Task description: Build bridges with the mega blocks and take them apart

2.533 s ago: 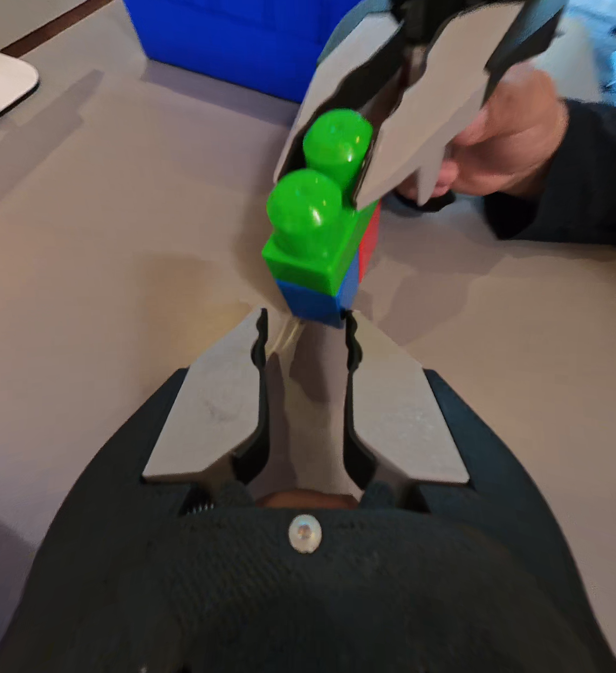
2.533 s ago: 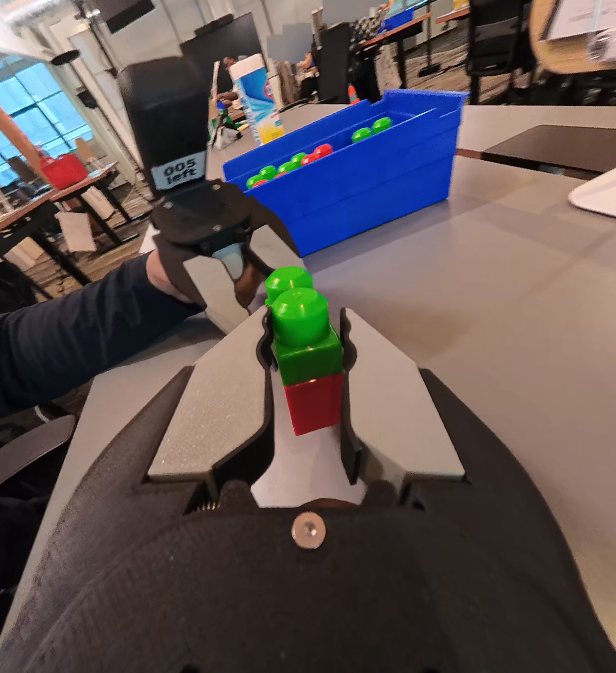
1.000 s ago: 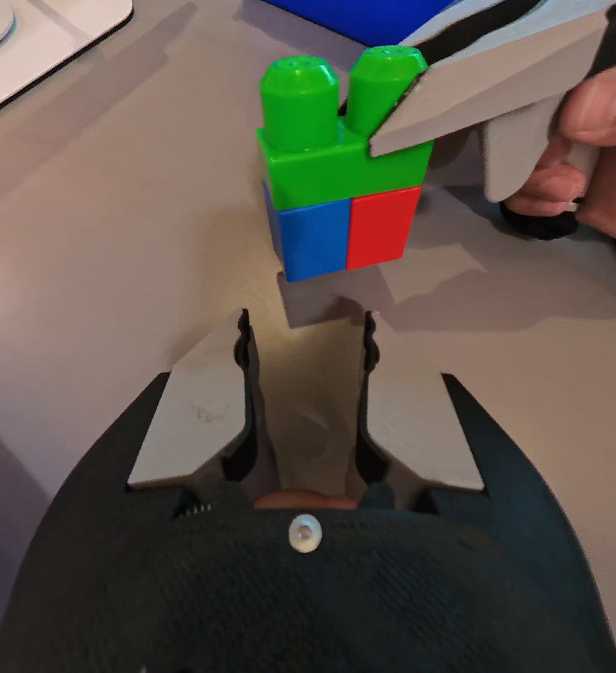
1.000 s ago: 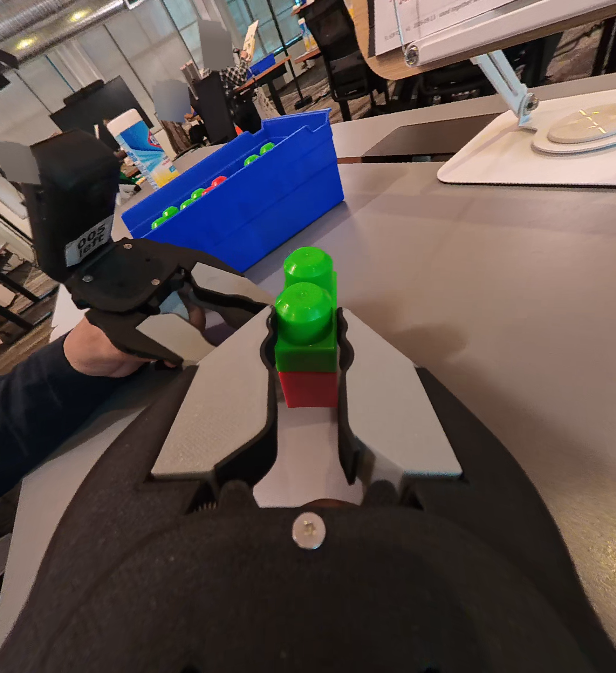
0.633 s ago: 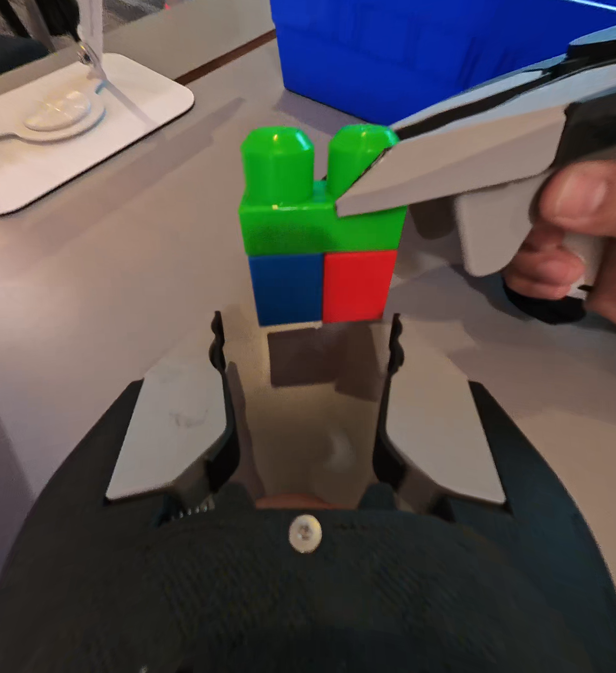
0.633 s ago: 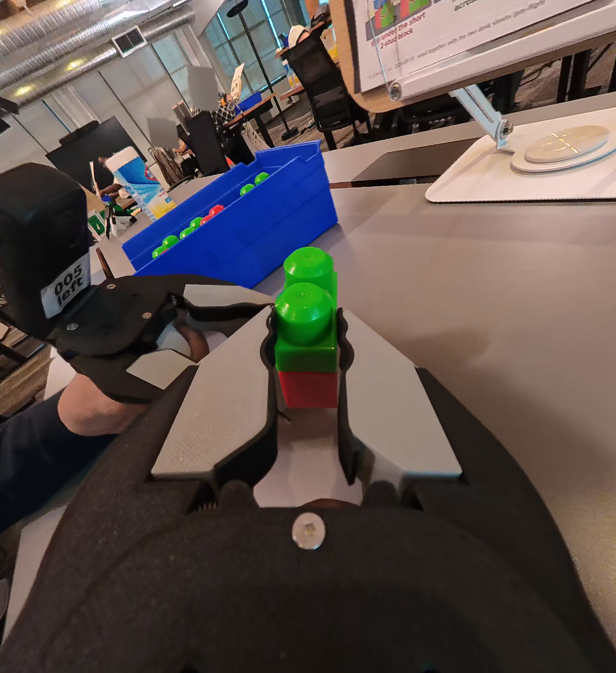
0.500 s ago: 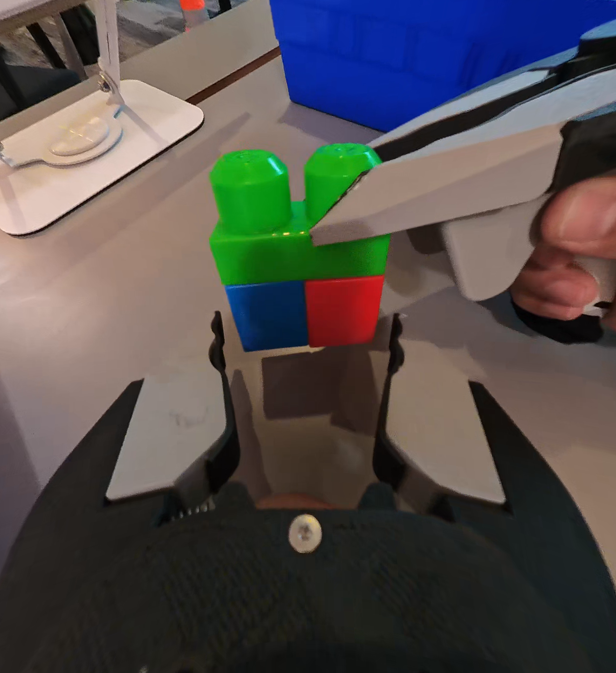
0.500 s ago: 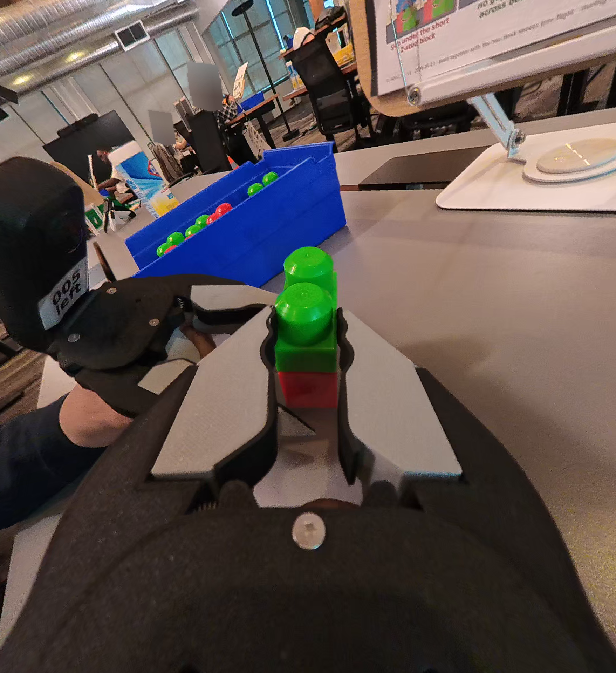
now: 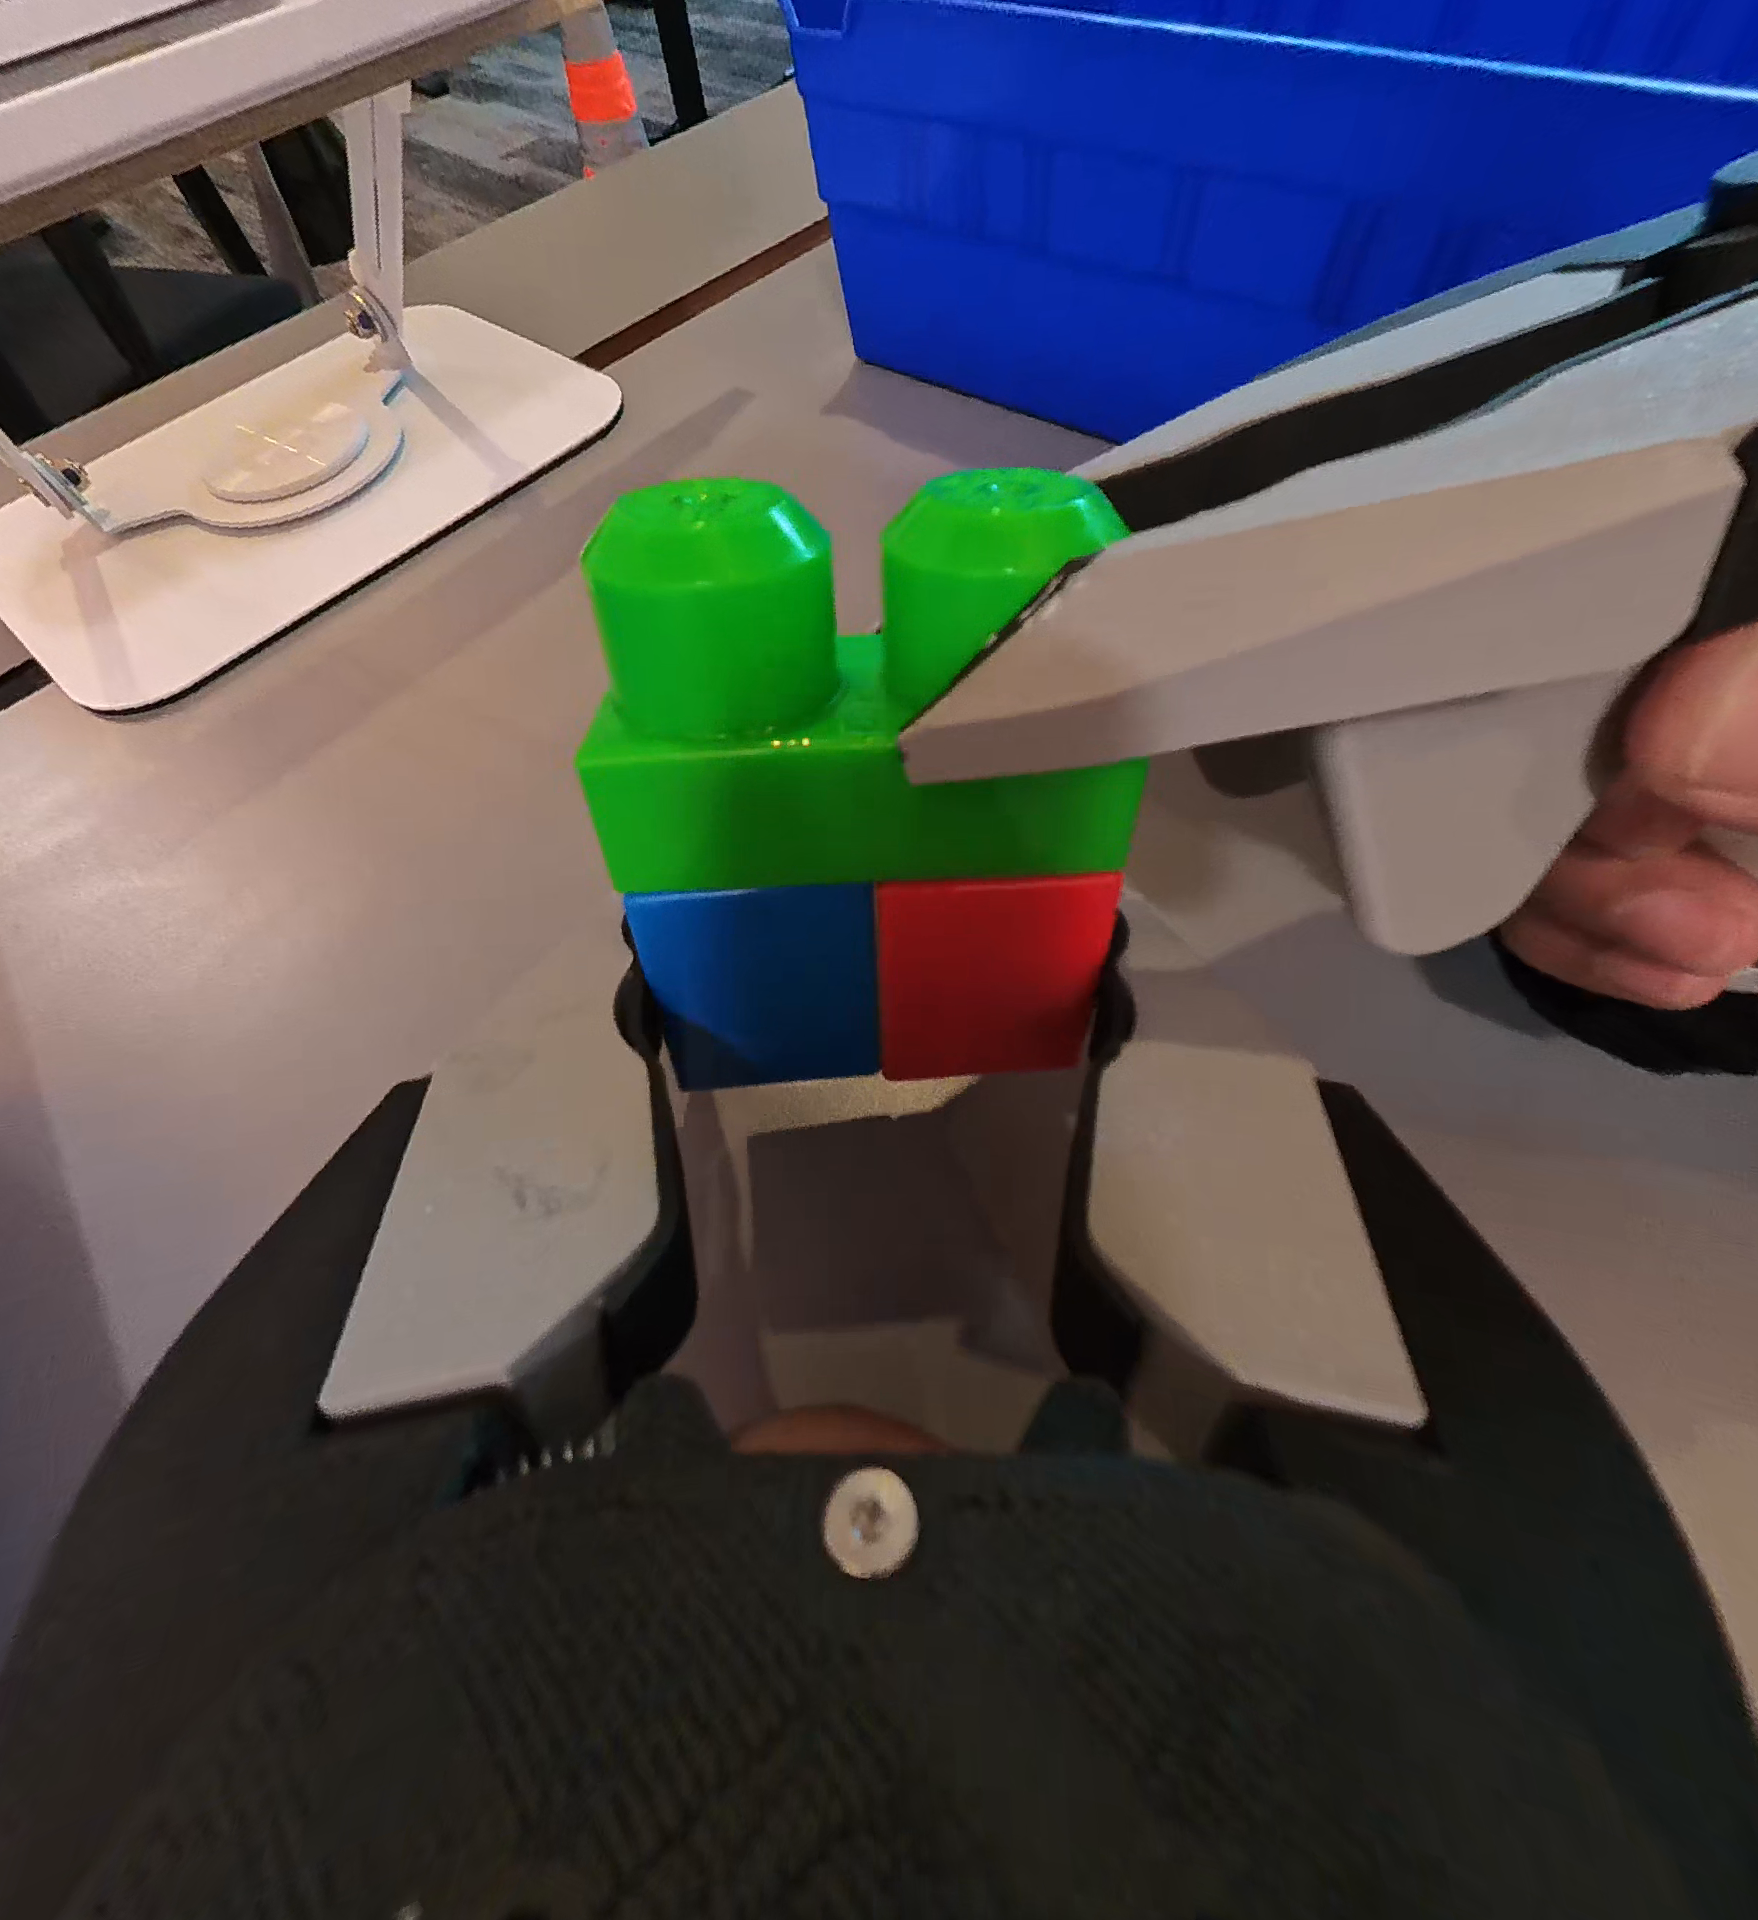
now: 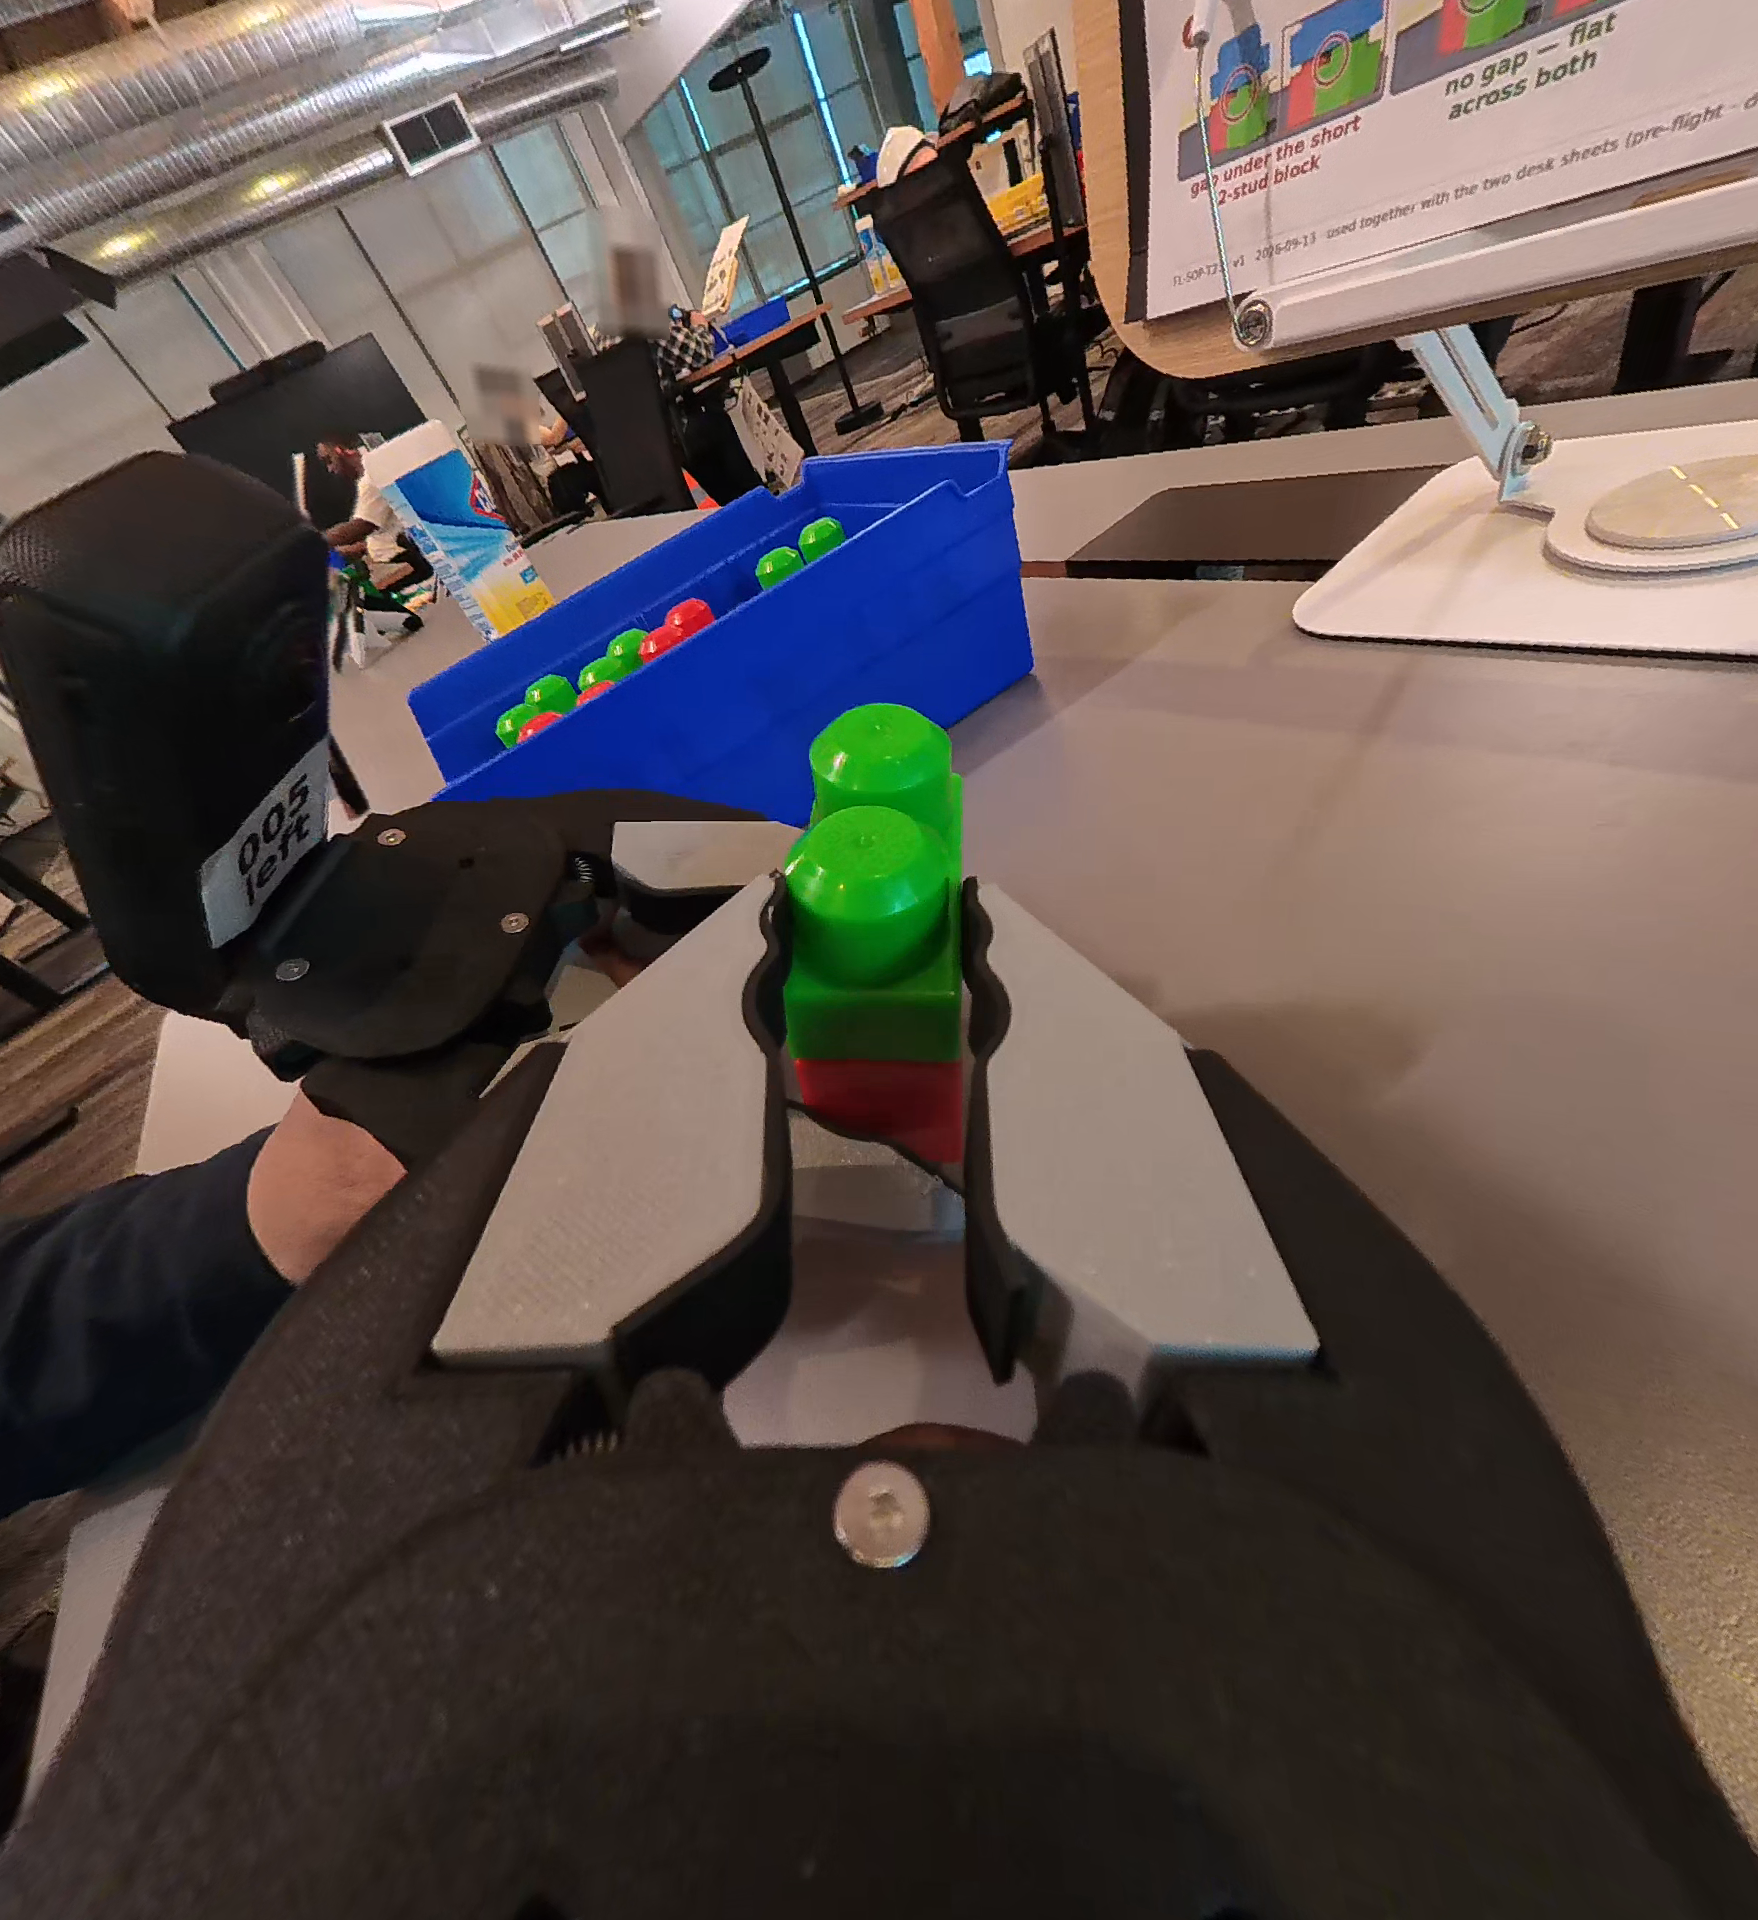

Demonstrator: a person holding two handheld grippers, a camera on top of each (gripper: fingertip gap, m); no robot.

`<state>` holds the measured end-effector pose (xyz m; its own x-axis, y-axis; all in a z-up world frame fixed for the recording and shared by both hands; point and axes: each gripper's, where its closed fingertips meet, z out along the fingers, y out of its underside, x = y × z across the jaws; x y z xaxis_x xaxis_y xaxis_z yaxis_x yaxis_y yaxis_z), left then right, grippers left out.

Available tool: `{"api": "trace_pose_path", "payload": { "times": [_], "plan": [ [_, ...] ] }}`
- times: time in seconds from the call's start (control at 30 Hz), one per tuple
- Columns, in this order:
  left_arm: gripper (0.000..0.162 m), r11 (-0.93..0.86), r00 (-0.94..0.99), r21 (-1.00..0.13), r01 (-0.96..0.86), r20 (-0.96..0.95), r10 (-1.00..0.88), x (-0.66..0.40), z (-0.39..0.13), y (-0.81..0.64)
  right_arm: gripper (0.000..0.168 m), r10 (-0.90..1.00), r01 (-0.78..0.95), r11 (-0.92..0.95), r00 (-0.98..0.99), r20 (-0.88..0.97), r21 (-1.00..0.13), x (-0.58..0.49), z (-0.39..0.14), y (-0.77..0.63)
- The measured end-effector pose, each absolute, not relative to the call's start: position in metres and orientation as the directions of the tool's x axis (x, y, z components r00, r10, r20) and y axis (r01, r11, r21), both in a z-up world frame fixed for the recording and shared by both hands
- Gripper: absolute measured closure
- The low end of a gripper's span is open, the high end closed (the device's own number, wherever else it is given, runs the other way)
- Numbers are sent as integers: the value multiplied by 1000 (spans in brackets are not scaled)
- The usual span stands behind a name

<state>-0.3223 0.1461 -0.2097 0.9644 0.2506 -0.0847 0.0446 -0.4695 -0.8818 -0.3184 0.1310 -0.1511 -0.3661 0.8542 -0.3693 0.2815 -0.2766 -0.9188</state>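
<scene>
A small bridge is a green two-stud block (image 9: 854,821) on top of a blue block (image 9: 761,977) and a red block (image 9: 989,966). My right gripper (image 10: 867,935) is shut on the green block (image 10: 870,997) and holds the bridge a little above the grey table; the red block (image 10: 885,1101) shows under it. It enters the left wrist view from the right, one finger (image 9: 1270,665) across the right stud. My left gripper (image 9: 870,1003) is open, its jaws on either side of the blue and red blocks. Its black body (image 10: 387,914) sits left of the bridge.
A blue bin (image 10: 750,686) with several green and red blocks stands behind the bridge, also in the left wrist view (image 9: 1166,260). A white stand base (image 9: 283,499) lies on the table's far side (image 10: 1581,582). A wipes canister (image 10: 459,540) stands beyond the bin. The white stand base (image 9: 283,499) is about equally far from each gripper, around 30 cm. Look for it in the right wrist view (image 10: 1610,544) too.
The bridge has turned side-on to my left gripper. My left gripper opened wider and moved forward, so its jaws now flank the blue and red blocks. The right gripper kept its hold.
</scene>
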Motion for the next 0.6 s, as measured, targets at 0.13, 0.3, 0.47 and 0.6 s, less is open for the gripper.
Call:
{"api": "trace_pose_path", "payload": {
  "times": [0.13,0.3,0.47,0.6],
  "plan": [
    [79,-467,966,-883,46,-79,245,-322,-210,146,139,851,284,-285,-364,-378,-915,-318,-151,131],
    [78,-454,964,-890,48,-78,254,-322,-208,148,139,858,269,-283,-357,-369,-920,-318,-150,132],
    [75,-465,963,-883,61,-71,261,-323,-210,148,139,861,263,-280,-357,-363,-923,-319,-149,130],
    [77,-468,960,-881,71,-67,270,-324,-211,148,139,861,273,-274,-357,-362,-922,-319,-152,128]
  ]
}}
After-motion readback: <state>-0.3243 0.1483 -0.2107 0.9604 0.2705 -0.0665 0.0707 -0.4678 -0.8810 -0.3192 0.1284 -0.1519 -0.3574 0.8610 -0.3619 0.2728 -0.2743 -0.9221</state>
